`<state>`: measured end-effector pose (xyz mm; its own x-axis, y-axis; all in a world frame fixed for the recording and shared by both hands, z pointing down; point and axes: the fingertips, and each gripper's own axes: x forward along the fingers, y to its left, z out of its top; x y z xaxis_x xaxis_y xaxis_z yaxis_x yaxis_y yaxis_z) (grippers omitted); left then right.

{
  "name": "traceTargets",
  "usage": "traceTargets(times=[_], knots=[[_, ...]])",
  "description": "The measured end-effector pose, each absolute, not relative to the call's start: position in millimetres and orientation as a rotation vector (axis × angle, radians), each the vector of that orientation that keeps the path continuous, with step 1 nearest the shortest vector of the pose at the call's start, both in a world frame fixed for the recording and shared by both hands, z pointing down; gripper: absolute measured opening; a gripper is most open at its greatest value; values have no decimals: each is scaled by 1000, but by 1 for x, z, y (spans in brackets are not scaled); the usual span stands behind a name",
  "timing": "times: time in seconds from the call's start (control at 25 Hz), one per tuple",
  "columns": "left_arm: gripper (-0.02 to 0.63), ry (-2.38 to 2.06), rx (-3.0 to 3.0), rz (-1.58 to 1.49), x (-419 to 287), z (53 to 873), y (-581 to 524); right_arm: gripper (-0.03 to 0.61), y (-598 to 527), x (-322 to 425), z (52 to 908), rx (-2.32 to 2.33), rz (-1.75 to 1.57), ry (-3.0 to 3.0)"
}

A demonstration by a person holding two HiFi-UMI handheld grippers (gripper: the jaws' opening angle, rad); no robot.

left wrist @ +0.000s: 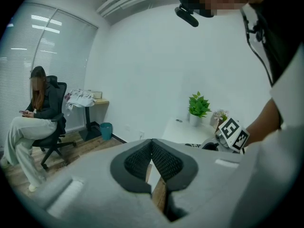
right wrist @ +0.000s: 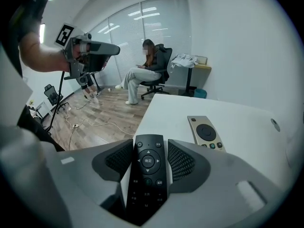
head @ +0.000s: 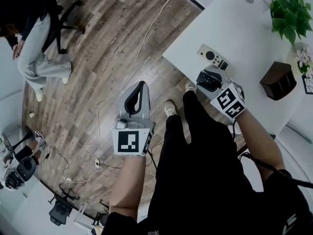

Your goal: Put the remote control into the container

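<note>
The task was at its very start: nothing had gone into the container yet. The black remote control lay on the white table near its front edge, lengthwise between the jaws of the right gripper. In the right gripper view those jaws stood parted around it. The ribbed pads sat just beside its two long edges, and a thin light sliver showed along the right one. The remote looked bracketed rather than squeezed, with no sign that it had left the tabletop.

A second, beige remote rested on the table just beyond, at about 12 o'clock from the right gripper and clear of the jaws.

The brown container stood further along the table, at roughly 3 o'clock from the right gripper and well apart from it. Its inside was too dark to read from the head view.

The left gripper hung over the wooden floor, off the table at about 8 o'clock from the right one. Its jaws were pressed together on nothing.

What seemed to be left was nearly everything: clamping the black remote, lifting it, carrying it across to the container and letting it go inside.
</note>
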<state>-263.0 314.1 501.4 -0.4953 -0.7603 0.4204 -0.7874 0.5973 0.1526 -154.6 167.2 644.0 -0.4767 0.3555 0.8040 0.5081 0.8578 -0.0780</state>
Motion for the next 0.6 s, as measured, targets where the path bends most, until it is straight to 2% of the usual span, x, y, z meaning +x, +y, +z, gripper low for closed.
traceTargets(times=[0.08,0.6], knots=[[2,-2379,1229,78,-263,502,315,214,165,-156,643,-619,-209,-2126],[2,-2388,1271,84,-267,487,308,212,154,-155,619,-530,-163,-2263]])
